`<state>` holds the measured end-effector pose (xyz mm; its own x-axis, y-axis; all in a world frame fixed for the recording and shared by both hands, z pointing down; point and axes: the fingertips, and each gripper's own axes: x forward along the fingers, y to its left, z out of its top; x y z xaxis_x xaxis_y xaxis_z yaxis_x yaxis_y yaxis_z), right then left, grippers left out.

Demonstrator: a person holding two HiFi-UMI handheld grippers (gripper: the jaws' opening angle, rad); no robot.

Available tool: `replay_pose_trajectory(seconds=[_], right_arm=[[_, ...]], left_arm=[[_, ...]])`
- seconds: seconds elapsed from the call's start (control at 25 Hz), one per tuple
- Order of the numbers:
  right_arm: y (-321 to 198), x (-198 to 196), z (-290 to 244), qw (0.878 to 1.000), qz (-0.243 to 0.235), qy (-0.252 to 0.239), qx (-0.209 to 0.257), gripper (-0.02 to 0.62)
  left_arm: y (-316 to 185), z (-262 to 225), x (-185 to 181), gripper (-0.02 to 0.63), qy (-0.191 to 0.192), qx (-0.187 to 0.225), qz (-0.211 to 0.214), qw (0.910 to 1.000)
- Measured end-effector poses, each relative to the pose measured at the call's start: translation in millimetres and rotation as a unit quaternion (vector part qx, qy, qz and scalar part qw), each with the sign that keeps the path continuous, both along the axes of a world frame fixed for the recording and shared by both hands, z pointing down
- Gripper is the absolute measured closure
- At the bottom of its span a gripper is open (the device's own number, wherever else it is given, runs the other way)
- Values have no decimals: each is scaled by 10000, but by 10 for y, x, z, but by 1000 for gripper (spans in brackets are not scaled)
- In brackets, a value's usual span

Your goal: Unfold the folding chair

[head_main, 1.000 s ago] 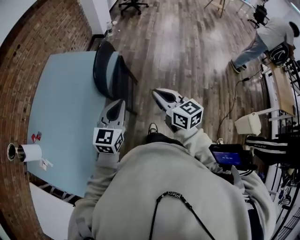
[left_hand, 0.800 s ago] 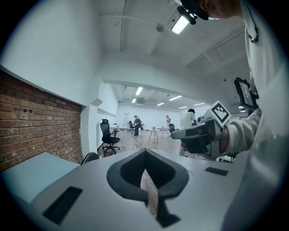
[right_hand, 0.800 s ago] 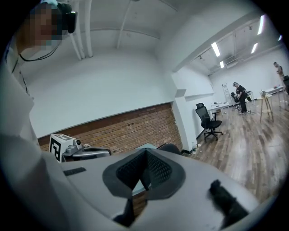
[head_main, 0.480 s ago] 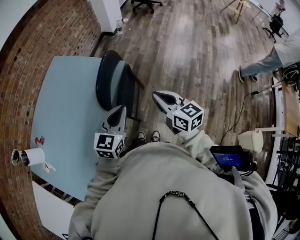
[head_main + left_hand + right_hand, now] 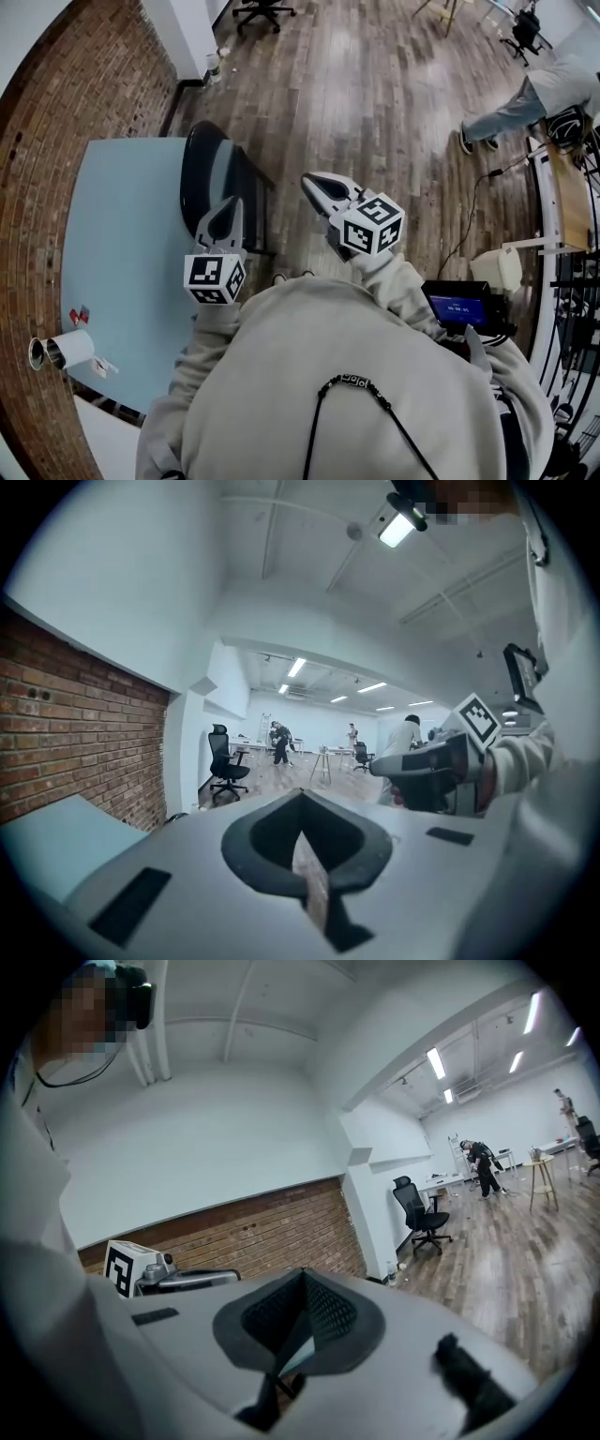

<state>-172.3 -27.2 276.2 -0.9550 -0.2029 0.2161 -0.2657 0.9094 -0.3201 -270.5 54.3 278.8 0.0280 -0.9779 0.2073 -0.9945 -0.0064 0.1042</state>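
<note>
Basically not started: folding chair [image 5: 217, 178] stands folded at counter [image 5: 122, 234] edge; left tool [image 5: 232, 202] & right tool [image 5: 308, 179] both closed, empty. Grabbing & unfolding all left.

On my left runs a red brick wall [image 5: 84, 84], brick low down and plain white wall [image 5: 206, 1138] above it. A light-blue table [image 5: 122, 244] stands along the brick, and a white cylinder [image 5: 67, 349] lies on its side by the table's near left edge. A dark wood plank floor [image 5: 375, 103] stretches far ahead and away to the right. A white pillar [image 5: 183, 33] juts out at the far end of the brick, with a black office chair [image 5: 258, 11] just past it. Strip lights [image 5: 296, 667] shine on the white ceiling. Far off I see white desks [image 5: 441, 1183], a wooden stool [image 5: 541, 1180] and, at far right, a person [image 5: 534, 89].
</note>
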Motion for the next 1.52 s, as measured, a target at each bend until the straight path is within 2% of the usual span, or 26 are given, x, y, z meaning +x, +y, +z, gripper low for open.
replay_pose_trajectory(seconds=[0.12, 0.2, 0.36, 0.48, 0.56, 0.64, 0.76, 0.92, 1.04, 1.2, 1.24, 1.36, 1.4, 1.44, 1.48, 1.52], right_arm=[[71, -60, -100, 9997, -86, -49, 215, 589], [126, -143, -149, 9991, -226, -46, 351, 589], [130, -200, -123, 9990, -286, -28, 329, 589], [41, -161, -95, 9995, -163, 14, 272, 589], [6, -152, -89, 9995, -128, 25, 280, 589], [-12, -147, -76, 9995, -105, 45, 285, 589], [-21, -131, -26, 9996, -53, 127, 263, 589], [-114, 4, 66, 9995, 191, 207, 132, 589], [-191, 119, 149, 9988, 390, 303, 63, 589], [-213, 244, 286, 9975, 541, 452, -70, 589], [-220, 261, 310, 9972, 561, 483, -88, 589], [-211, 306, 354, 9966, 599, 545, -138, 589], [-205, 326, 358, 9965, 613, 555, -149, 589], [-202, 349, 356, 9963, 627, 566, -157, 589], [-202, 375, 353, 9961, 645, 577, -165, 589], [-205, 403, 353, 9959, 671, 588, -178, 589]], left_arm=[[-95, -23, 133, 601, -55, 16, 70, 10000], [-137, -9, 24, 601, -171, -69, 64, 9998], [-211, 235, -574, 601, -81, -617, -97, 9980], [-369, 560, -1076, 601, -30, -1192, -184, 9927], [-510, 873, -1390, 472, -26, -1745, -120, 9846], [-649, 1196, -1709, 335, -154, -2335, -149, 9721], [-738, 1615, -2131, 286, -211, -3051, -348, 9515], [-671, 2228, -2384, 227, 493, -3726, -570, 9249], [-610, 2557, -2494, 225, 753, -4087, -690, 9070], [-659, 2747, -2449, 222, 1575, -4267, -631, 8883], [-696, 2770, -2408, 224, 1665, -4345, -537, 8835], [-695, 2882, -2261, 231, 1444, -4851, -137, 8624], [-701, 2887, -2254, 285, 1274, -4928, -104, 8607], [-720, 2875, -2265, 424, 1108, -4943, -127, 8621], [-738, 2860, -2278, 515, 987, -4941, -171, 8636], [-748, 2849, -2284, 523, 935, -4948, -202, 8637]])
